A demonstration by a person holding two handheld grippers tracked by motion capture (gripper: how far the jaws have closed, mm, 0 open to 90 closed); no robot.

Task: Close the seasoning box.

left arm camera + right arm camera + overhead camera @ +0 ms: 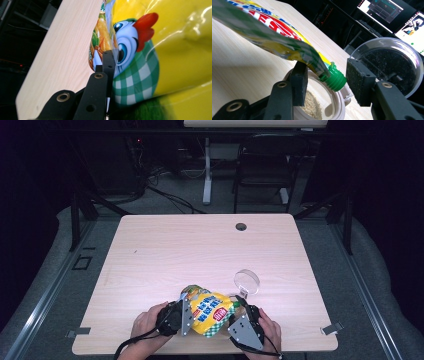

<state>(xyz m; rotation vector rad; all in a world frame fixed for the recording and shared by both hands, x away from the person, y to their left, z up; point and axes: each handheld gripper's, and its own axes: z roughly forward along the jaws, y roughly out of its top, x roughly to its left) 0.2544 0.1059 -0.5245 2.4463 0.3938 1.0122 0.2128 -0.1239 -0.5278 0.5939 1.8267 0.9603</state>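
Pouch: we see one yellow spouted pouch (pixel 210 314), tilted above the table (pixel 200 250), green cap (pixel 335 79) over a bowl (pixel 338 105) of crumbs.
Left tongs (pixel 184 316): clenched on the pouch's bottom seam.
Right tongs (pixel 325 83): released, jaws either side of the cap, not pressing.
Handling: soft, glossy, likely slippery; we judge the stiff cap and seam the best holds.
Count: one pouch, one bowl, one clear lid (pixel 247 282).

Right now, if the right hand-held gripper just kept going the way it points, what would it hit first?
Probably the green cap of the yellow pouch, which sits between the right hand-held gripper's open jaws. Beyond it stands the clear lid; depth is hard to judge.
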